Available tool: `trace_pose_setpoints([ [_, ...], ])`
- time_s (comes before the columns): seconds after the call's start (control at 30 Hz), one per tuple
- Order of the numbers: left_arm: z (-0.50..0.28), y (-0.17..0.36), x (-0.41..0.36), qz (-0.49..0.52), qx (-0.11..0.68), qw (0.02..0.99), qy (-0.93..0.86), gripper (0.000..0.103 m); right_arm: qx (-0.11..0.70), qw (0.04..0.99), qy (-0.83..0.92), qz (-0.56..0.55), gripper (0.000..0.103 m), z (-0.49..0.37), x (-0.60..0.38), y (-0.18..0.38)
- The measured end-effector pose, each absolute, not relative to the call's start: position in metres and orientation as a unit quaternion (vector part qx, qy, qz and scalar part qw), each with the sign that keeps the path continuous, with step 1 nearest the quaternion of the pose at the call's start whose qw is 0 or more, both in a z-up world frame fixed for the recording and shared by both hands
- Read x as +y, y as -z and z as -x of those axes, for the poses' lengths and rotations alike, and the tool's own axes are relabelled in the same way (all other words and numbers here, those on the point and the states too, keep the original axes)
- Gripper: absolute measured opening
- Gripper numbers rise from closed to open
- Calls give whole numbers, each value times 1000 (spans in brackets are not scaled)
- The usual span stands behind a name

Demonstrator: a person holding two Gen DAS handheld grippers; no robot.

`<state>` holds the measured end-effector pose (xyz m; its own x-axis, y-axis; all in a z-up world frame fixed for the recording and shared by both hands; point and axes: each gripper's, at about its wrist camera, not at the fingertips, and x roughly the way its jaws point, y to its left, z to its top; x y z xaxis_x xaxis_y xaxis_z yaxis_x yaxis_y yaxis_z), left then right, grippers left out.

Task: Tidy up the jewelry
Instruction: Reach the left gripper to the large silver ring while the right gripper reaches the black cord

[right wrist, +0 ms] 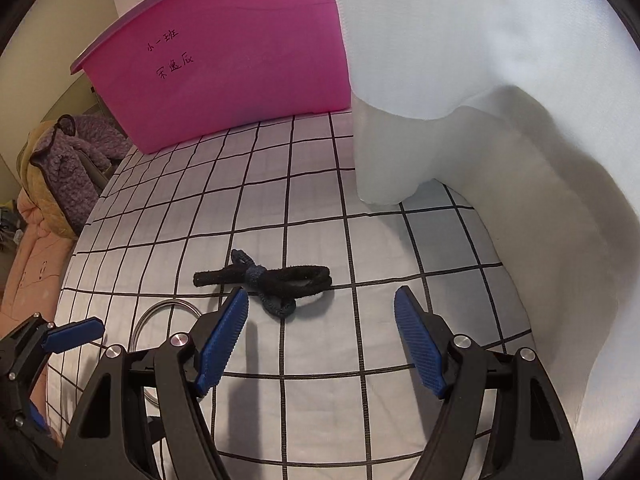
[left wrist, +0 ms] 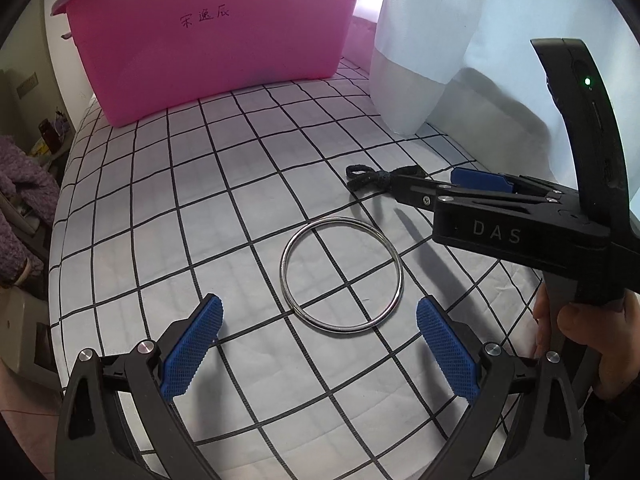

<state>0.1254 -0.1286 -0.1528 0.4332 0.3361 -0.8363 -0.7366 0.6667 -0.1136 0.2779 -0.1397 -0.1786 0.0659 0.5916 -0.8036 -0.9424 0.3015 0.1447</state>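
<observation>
left gripper [left wrist: 318,322]: jaws wide apart, nothing in them | right gripper [right wrist: 320,312]: jaws wide apart, nothing in them | silver ring [left wrist: 341,275]: flat on the checked cloth [left wrist: 160,208], just ahead of the left gripper | black hair tie [right wrist: 266,280]: on the cloth, just ahead of the right gripper | pink bin [left wrist: 212,36]: far behind

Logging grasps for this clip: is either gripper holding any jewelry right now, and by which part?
Nothing is held. The left gripper is open over the silver bangle; the right gripper is open near the black knotted cord.
</observation>
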Motion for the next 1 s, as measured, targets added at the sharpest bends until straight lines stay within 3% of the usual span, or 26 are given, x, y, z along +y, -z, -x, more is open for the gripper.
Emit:
trace_pose_setpoints([
  [0.4, -125, 161, -96, 213, 429, 790, -381, 97, 392, 702, -561, 197, 72, -273, -144, 174],
  [1.0, -132, 163, -39, 188, 430, 815, -341, 98, 361, 707, -544, 273, 72, -247, -108, 183],
])
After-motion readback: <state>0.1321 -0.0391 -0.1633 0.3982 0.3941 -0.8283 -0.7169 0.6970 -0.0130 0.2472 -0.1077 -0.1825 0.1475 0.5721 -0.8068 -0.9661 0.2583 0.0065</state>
